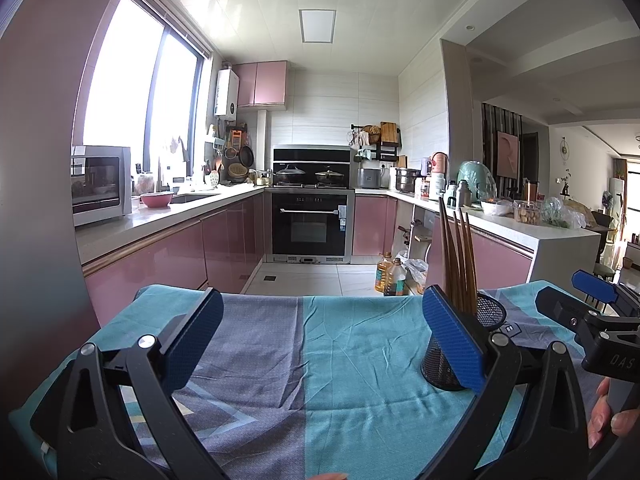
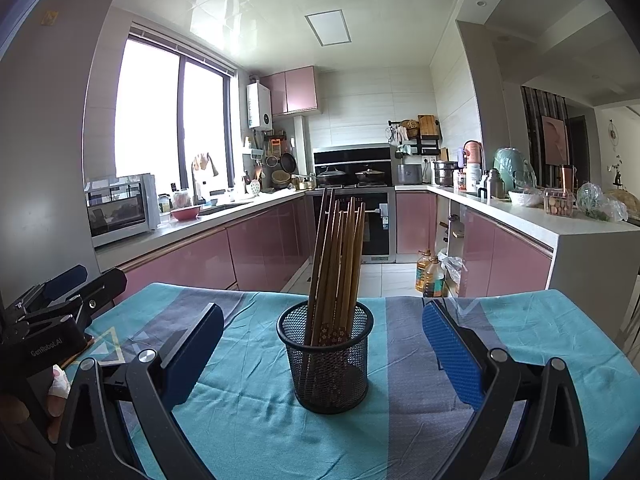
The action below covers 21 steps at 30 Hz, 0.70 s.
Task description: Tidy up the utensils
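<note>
Item one: mesh cup (image 2: 326, 356), black wire, upright on the table (image 2: 540, 320), which wears a teal and grey striped cloth. We log it near the middle of the right wrist view, and to the right in the left wrist view, partly behind a blue pad.

Item two: chopsticks (image 2: 340, 264), wooden, a bundle standing in the cup, leaning slightly, tips up. We count no loose ones on the cloth in either view.

Item three: right gripper (image 2: 324, 344). Our fingers stand wide, holding nothing; the cup sits between them, further out than the pads and touching neither.

Item four: left gripper (image 1: 320, 344). Fingers wide, nothing between them but bare cloth. Its right pad overlaps the cup in the left wrist view; we cannot tell whether they touch.

Item five: kitchen beyond, with pink cabinets, oven (image 1: 310, 226), microwave (image 1: 100, 184) at far left, cluttered counter (image 1: 560, 232) at right.

Step in hand, as we judge it: the sorting looks done or nearly so, with every visible chopstick already in the cup. The next move calls for little. We either draw both grippers back clear of the cup without knocking it, or hunt for any utensil lying outside these views.
</note>
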Available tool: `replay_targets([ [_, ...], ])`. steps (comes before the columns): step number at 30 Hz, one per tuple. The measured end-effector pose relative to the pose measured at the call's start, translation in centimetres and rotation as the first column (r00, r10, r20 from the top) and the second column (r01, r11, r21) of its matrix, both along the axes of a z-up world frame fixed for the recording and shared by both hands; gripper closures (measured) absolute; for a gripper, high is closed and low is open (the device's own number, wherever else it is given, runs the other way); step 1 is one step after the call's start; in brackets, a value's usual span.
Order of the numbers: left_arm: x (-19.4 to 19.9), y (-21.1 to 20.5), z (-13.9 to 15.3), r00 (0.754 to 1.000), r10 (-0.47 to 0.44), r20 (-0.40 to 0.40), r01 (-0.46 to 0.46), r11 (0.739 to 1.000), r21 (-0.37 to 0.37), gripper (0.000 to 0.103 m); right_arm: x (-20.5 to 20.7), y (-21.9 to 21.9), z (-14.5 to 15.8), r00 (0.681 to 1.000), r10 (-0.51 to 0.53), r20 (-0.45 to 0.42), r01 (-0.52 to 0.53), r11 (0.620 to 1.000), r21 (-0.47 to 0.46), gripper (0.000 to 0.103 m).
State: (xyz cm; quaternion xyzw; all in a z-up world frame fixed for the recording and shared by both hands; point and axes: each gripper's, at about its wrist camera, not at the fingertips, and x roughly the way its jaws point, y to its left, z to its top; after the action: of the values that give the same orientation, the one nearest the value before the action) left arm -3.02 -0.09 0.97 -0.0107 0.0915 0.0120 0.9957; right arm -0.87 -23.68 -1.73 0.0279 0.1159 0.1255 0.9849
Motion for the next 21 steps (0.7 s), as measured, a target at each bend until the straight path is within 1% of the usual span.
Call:
replay_targets([
  [21,0.02,0.0,0.03,1.0,-0.001,0.0,0.001,1.0,0.0,0.005,-0.05,-0.04,0.29,1.0,-0.003,0.003,0.003,1.0,0.0,0.007],
])
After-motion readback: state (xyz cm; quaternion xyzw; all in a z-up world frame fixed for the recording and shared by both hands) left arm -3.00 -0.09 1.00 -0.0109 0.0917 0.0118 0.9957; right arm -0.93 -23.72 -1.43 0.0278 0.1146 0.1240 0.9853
